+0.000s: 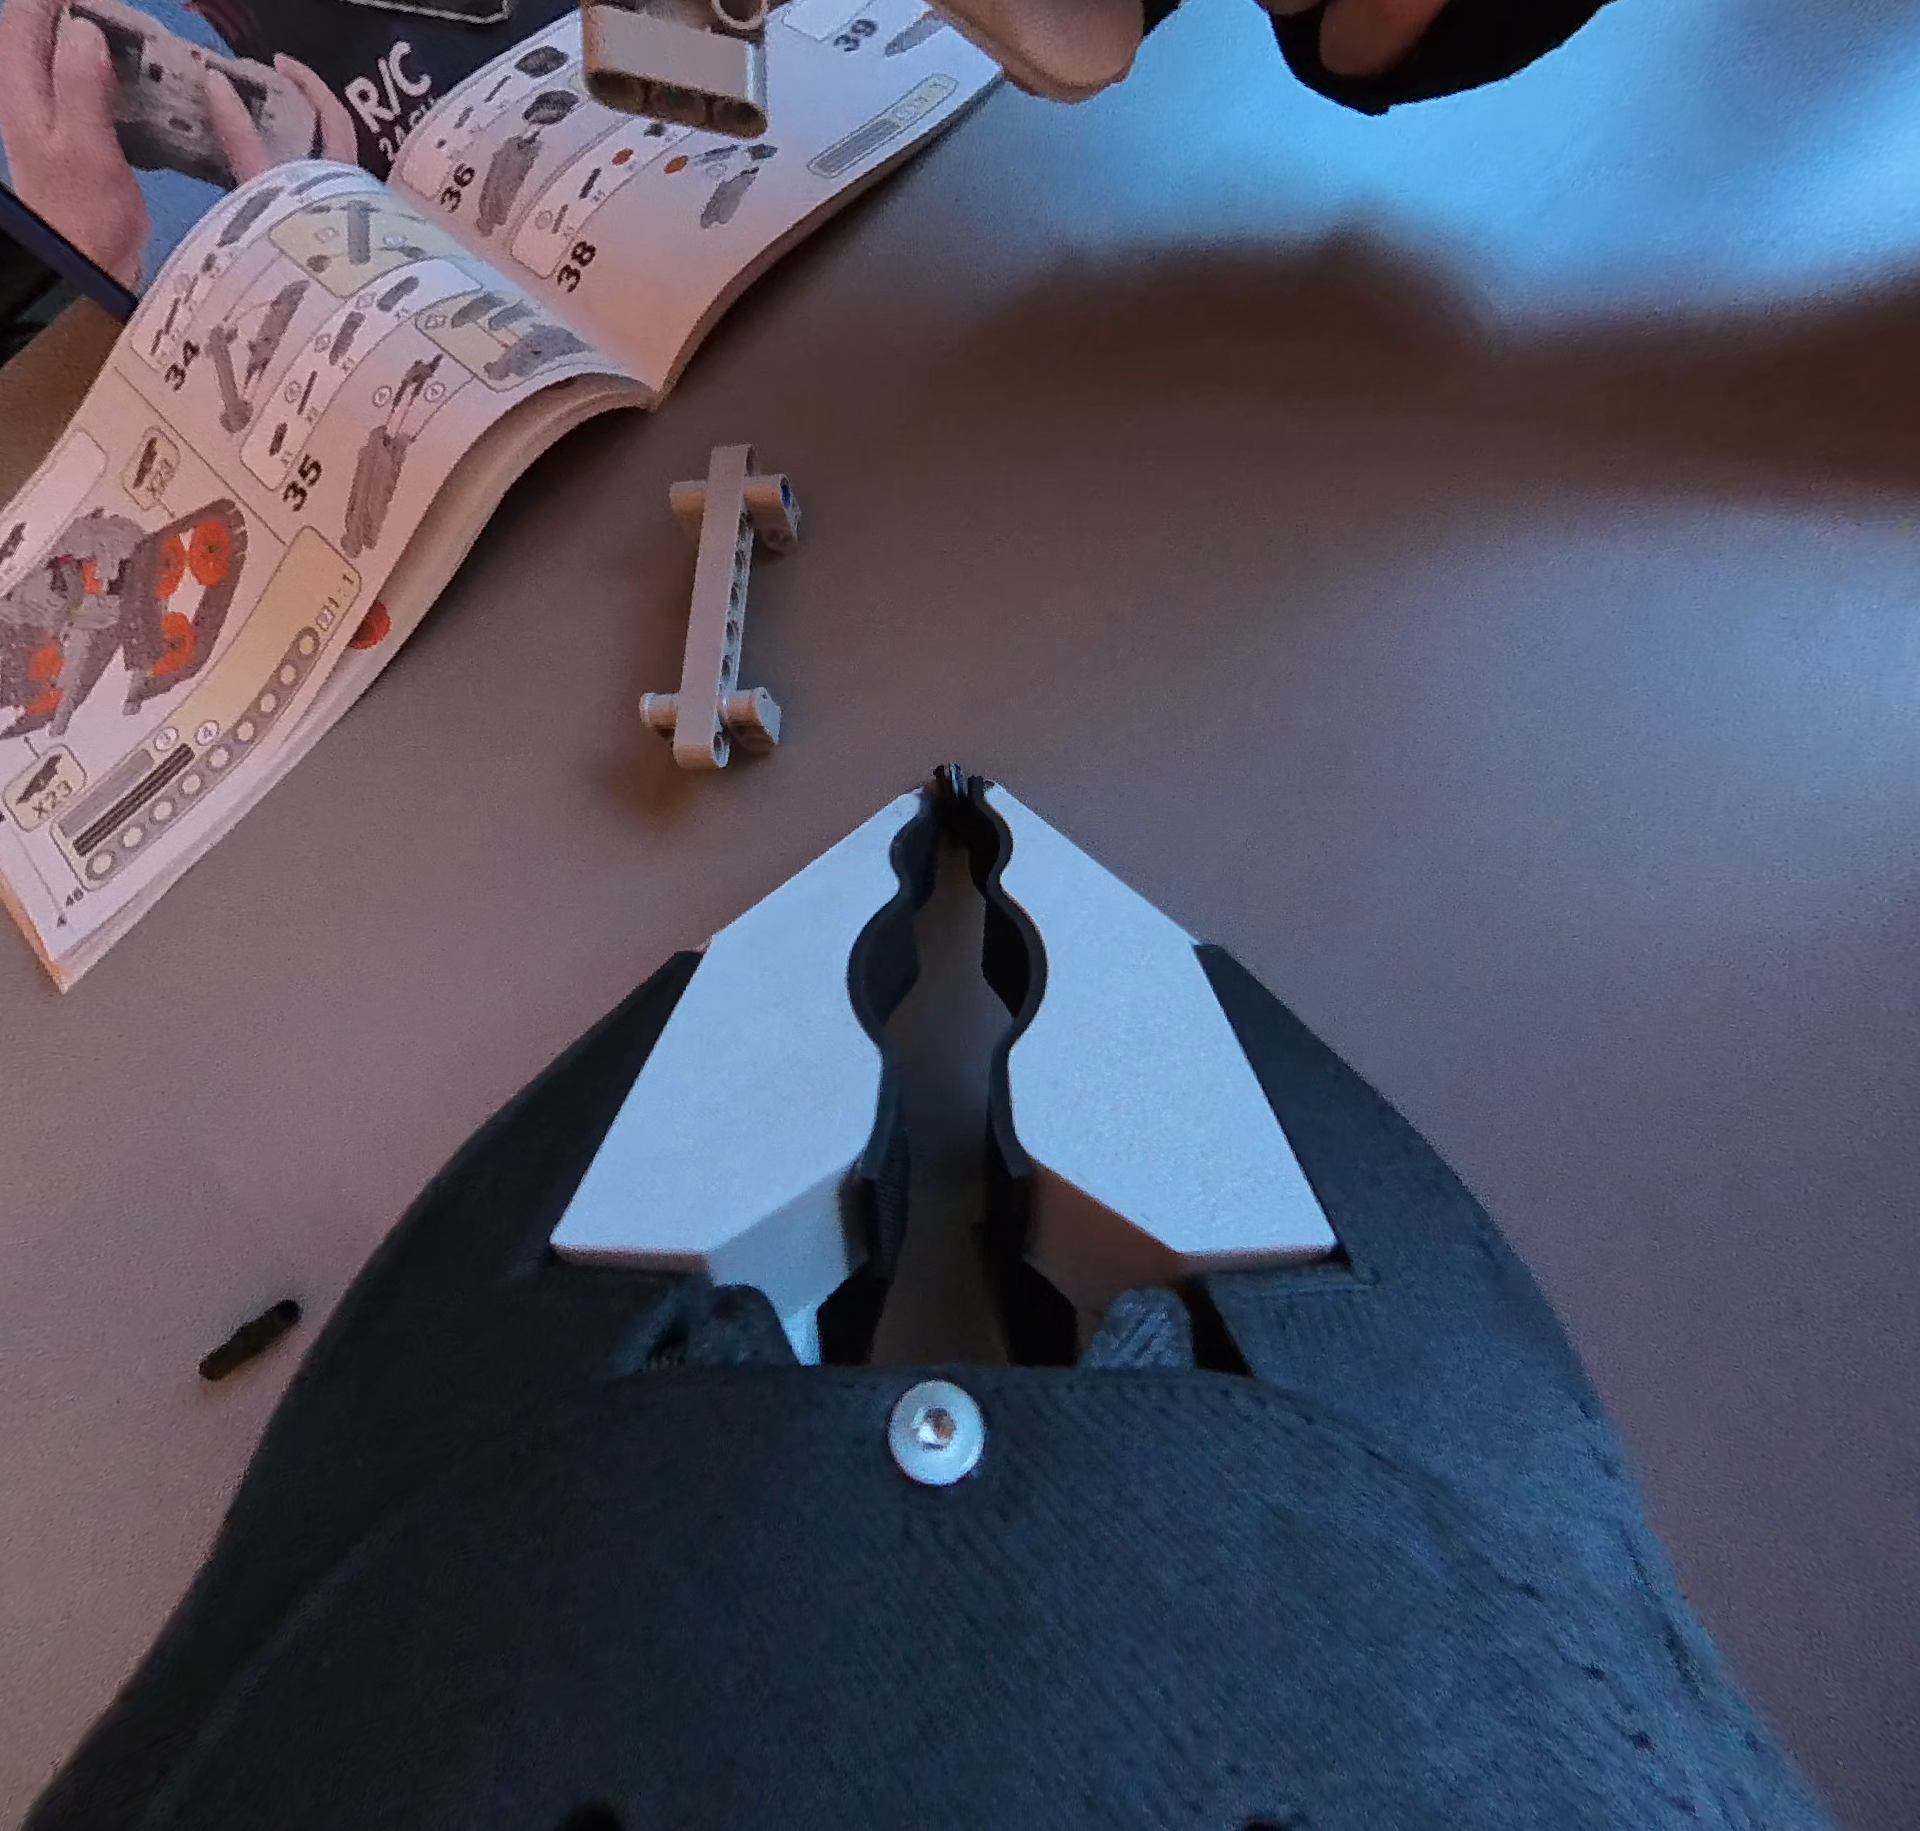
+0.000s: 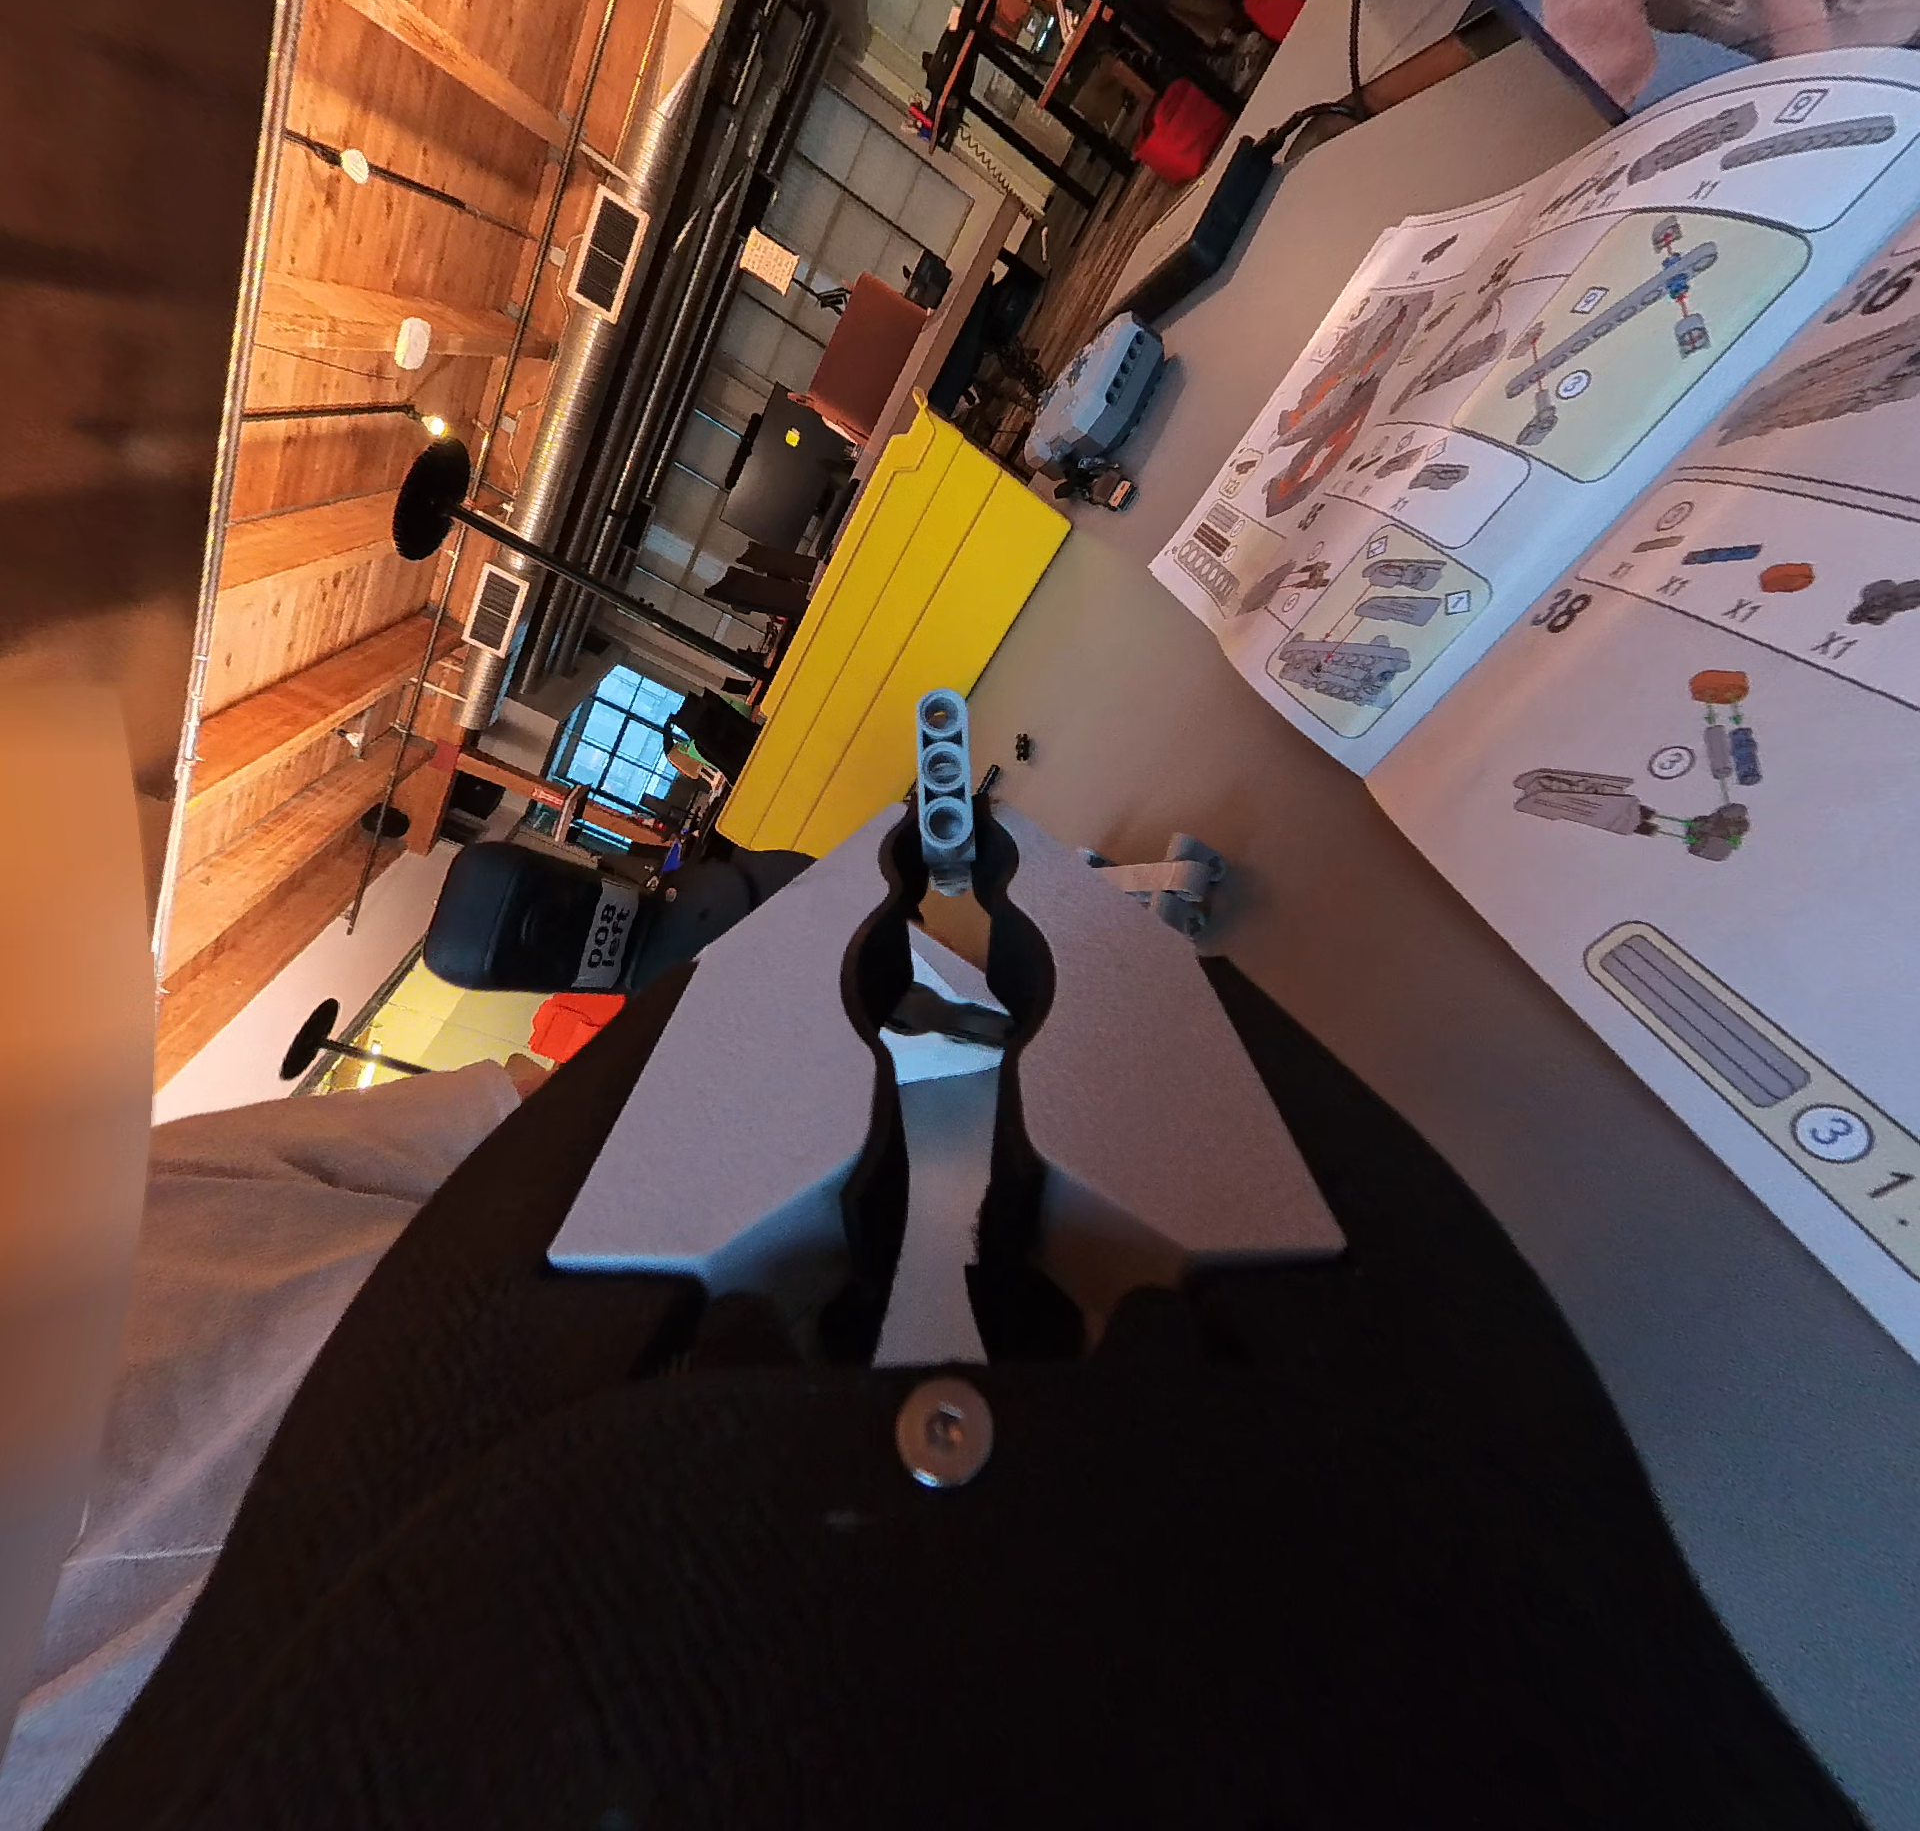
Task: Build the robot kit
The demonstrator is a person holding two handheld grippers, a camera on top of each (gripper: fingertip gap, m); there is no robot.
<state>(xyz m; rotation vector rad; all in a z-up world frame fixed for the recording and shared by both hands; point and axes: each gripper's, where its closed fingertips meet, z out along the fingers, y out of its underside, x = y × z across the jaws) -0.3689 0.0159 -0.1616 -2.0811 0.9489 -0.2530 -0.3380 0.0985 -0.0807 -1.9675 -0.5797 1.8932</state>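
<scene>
My left gripper (image 1: 954,789) is low over the brown table (image 1: 1351,742), shut, with a tiny black pin (image 1: 952,778) pinched at its very tips. A grey beam assembly with cross connectors (image 1: 722,607) lies on the table just ahead and to the left of it; it also shows in the right wrist view (image 2: 1184,882). My right gripper (image 2: 948,846) is shut on a short grey three-hole beam (image 2: 943,779) and holds it in the air. In the left wrist view that beam (image 1: 675,67) hangs at the top, above the booklet.
An open instruction booklet (image 1: 312,431) lies at the left, on a printed box (image 1: 208,36). A loose black pin (image 1: 249,1340) lies near my left gripper's body. A yellow bin (image 2: 904,628) and a grey block (image 2: 1107,389) stand farther off. A gloved hand (image 1: 1455,5) is at the top right. One gripper's finger ends stand about 12 centimeters off the other's.
</scene>
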